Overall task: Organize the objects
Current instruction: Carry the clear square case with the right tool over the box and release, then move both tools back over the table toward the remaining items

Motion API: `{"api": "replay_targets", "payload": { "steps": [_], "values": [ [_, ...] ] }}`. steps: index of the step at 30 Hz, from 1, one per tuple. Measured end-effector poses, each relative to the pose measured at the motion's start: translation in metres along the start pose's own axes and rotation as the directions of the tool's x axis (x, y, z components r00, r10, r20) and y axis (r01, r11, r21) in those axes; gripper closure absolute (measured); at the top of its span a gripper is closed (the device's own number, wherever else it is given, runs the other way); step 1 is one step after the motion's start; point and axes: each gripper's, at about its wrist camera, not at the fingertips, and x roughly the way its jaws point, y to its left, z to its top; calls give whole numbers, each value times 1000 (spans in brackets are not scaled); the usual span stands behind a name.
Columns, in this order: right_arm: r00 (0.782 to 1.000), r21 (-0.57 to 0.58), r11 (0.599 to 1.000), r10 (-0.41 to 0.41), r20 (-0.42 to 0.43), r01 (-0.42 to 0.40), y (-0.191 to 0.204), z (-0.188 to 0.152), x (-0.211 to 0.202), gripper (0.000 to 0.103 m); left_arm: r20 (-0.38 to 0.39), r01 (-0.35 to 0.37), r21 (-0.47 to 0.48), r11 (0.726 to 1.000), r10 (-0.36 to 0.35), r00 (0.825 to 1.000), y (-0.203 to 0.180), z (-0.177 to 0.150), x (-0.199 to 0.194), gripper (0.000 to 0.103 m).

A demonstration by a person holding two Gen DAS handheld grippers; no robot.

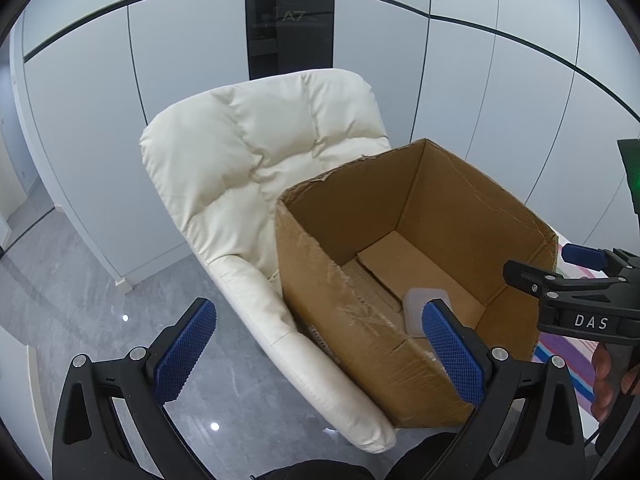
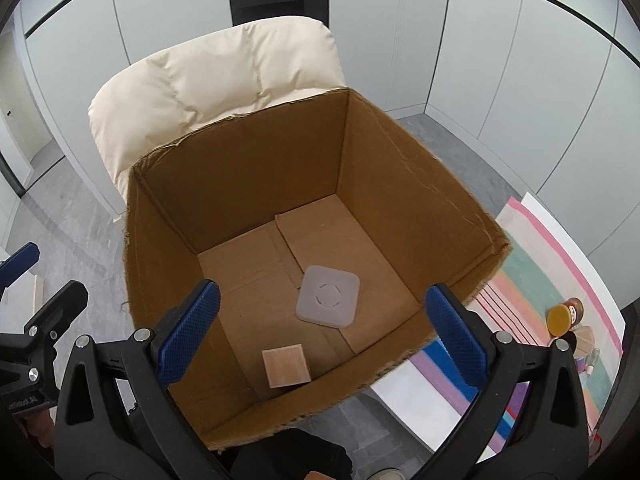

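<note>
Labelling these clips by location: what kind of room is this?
Probably a home or office room: a cream padded chair, pale wall panels, grey tiled floor and an open cardboard box.

Both wrist views above cardboard box (image 2: 168,240).

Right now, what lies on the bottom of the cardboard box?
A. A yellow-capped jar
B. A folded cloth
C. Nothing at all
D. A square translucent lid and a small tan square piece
D: the right wrist view shows the translucent lid and the tan square piece on the floor of the cardboard box.
</note>
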Motion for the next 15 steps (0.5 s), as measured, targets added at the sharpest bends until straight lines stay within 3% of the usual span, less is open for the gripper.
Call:
{"api": "replay_targets", "payload": {
  "steps": [15],
  "values": [
    [999, 80, 996, -50, 5, 50, -61, -15, -15, 0, -5, 49, 47, 998, -49, 999, -54, 11, 11, 0]
  ]
}}
